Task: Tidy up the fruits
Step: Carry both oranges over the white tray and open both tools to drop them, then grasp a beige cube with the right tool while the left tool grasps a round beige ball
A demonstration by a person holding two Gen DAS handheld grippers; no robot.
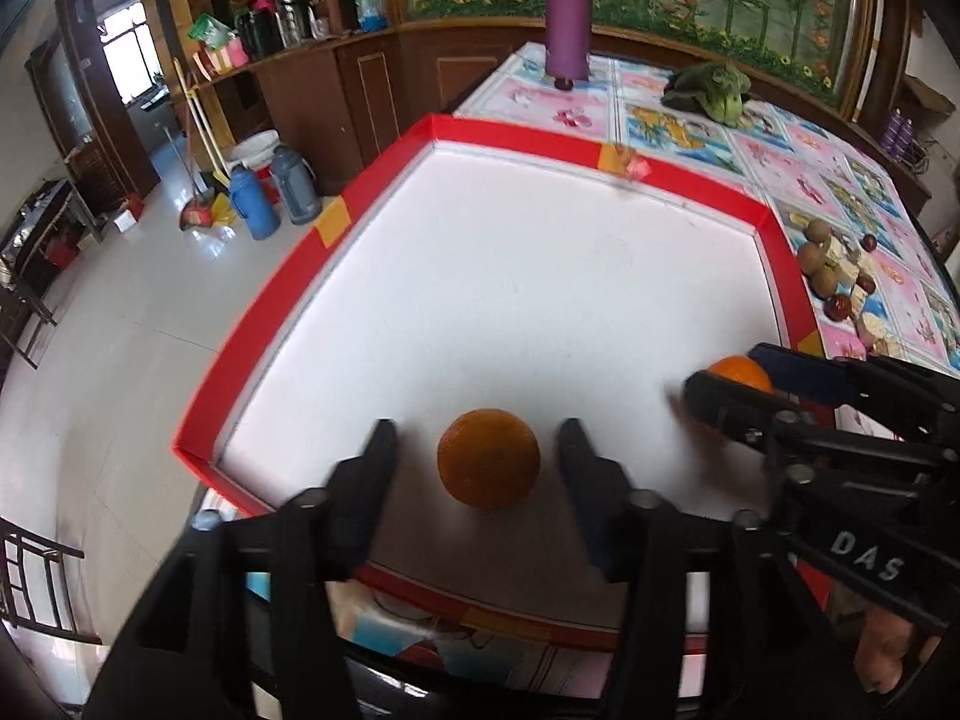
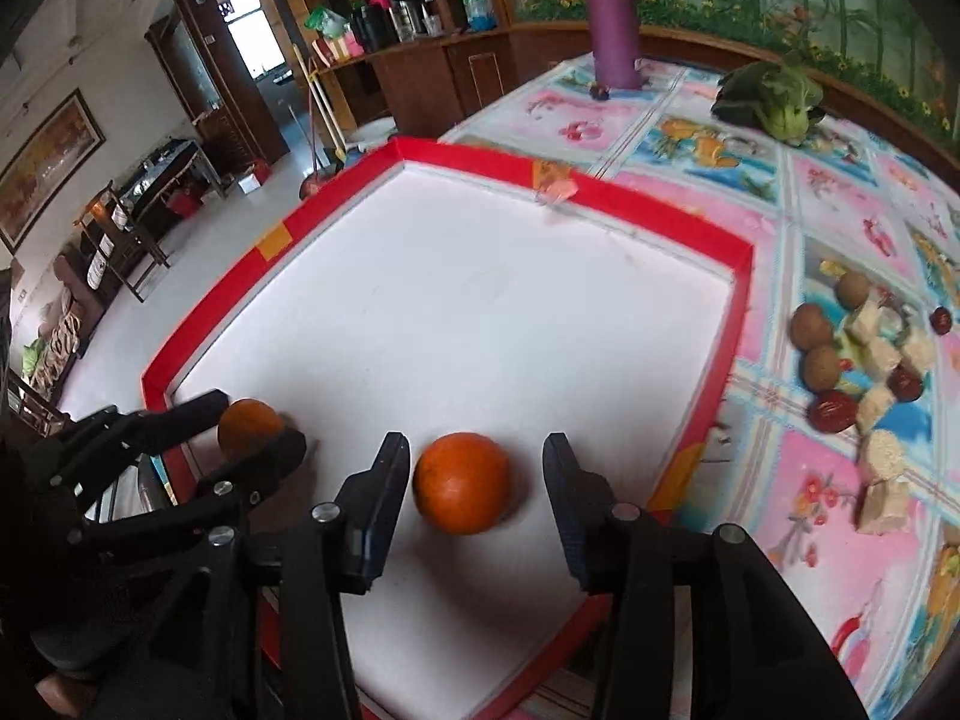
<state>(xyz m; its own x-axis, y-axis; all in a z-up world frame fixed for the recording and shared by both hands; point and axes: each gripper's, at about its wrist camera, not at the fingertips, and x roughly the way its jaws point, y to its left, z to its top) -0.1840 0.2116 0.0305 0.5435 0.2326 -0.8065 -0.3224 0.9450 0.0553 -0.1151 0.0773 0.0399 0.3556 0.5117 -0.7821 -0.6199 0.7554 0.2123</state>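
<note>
Oranges sit near the front rim of the red-edged tray point(image 1: 264, 300), one between each gripper's parted jaws: the left gripper point(image 1: 477, 450) brackets the duller orange point(image 1: 488, 457), the right gripper point(image 2: 477, 468) the brighter orange point(image 2: 462, 482), probably just set down or about to be picked. Whether pads touch peel is unclear. Farther right on the tabletop point(image 2: 600, 114), small brown fruits point(image 2: 811, 329) lie blurred.

We cannot see the top of the purple bottle point(image 1: 567, 18), which the upper edge cuts off in both views. In the left wrist view the right gripper point(image 1: 729, 375) hides most of the brighter orange point(image 1: 741, 372), and blur smears the torn tape point(image 1: 627, 163) on the red tray rim point(image 1: 516, 135). The pale chunks point(image 2: 888, 354) among the brown fruits point(image 2: 811, 329) stay too small for us to identify.
</note>
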